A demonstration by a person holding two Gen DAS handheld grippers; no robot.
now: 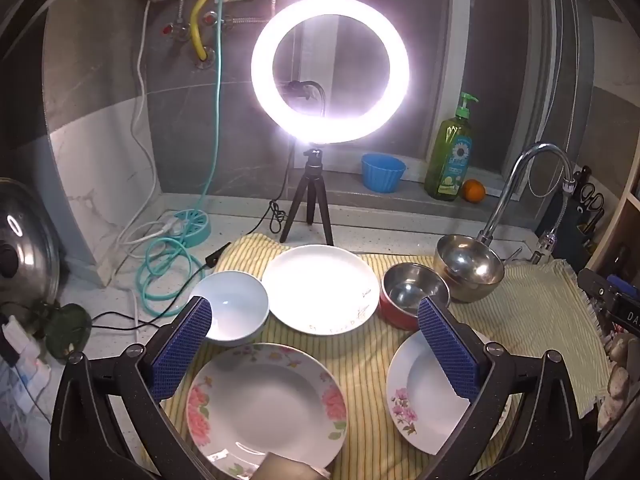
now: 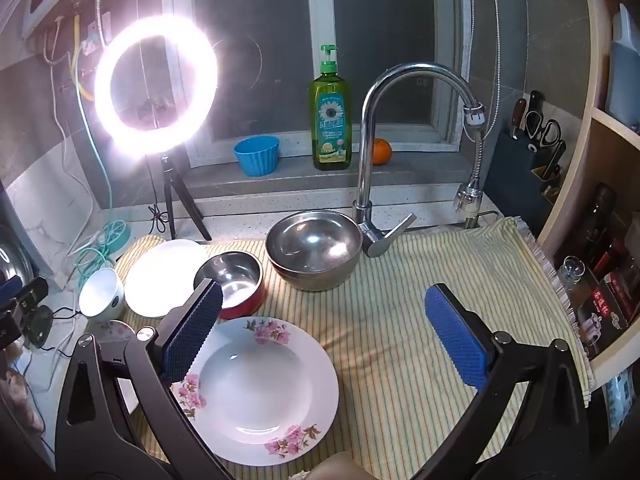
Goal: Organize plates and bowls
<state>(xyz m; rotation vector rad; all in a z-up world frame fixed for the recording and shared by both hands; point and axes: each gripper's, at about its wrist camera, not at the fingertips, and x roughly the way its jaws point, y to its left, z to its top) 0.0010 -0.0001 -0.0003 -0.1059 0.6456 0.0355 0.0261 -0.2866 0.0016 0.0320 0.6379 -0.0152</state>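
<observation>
only left view shows pot lid (image 1: 24, 248).

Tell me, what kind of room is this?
Most likely a home kitchen counter by a window. A curved metal faucet, a green dish soap bottle on the sill and a knife block show it, with plates and bowls laid on a striped cloth.
</observation>
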